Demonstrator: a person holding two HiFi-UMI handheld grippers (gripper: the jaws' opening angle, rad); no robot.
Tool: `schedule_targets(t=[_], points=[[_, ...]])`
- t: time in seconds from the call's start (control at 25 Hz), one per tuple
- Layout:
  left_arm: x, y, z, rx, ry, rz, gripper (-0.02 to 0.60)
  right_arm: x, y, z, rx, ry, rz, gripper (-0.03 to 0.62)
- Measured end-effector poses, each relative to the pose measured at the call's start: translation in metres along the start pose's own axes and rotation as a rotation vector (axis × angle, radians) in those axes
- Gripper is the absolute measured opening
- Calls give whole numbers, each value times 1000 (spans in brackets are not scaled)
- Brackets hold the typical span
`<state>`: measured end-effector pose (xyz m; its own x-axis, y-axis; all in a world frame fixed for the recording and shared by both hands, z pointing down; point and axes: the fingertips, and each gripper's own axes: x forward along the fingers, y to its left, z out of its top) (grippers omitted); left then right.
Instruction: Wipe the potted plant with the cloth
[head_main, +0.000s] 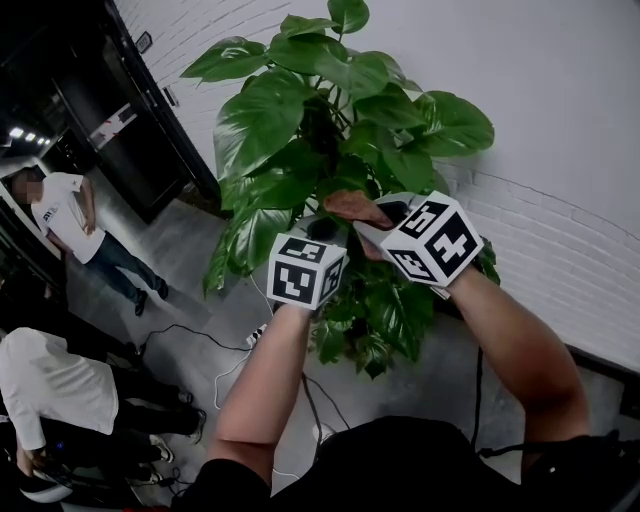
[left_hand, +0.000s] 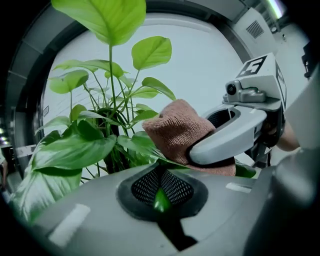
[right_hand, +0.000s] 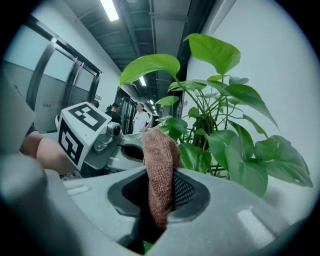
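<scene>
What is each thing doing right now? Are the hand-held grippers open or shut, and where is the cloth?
Left hand-held gripper: shut on a leaf.
Right hand-held gripper: shut on the cloth.
Cloth: bunched up, sticking out of the jaws, resting on the plant's leaves.
Leaf: pinched at its edge, held out flat.
Potted plant: standing up, leaves green and spread; its pot is hidden.

cloth (right_hand: 159, 165) in right gripper (right_hand: 156, 202) | leaf (left_hand: 140, 145) in left gripper (left_hand: 161, 189) | cloth on leaf
</scene>
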<state>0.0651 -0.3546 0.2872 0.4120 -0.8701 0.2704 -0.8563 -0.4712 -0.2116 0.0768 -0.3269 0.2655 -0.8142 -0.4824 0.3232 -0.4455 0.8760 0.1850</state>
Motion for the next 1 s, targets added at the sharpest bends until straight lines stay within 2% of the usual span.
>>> schedule_targets(t=[0.44, 0.68, 0.84, 1.0], points=[[-9, -5, 7, 3, -25, -2, 17, -18, 6, -34, 10, 13, -21, 64], [-38, -18, 13, 2, -60, -18, 17, -40, 18, -42, -23, -20, -48, 64], [-58, -29, 1, -18, -48, -35, 17, -50, 36, -44, -71, -37, -56, 64], [-70, -33, -10, -41, -47, -38, 17, -50, 49, -48, -73, -46, -41, 64]])
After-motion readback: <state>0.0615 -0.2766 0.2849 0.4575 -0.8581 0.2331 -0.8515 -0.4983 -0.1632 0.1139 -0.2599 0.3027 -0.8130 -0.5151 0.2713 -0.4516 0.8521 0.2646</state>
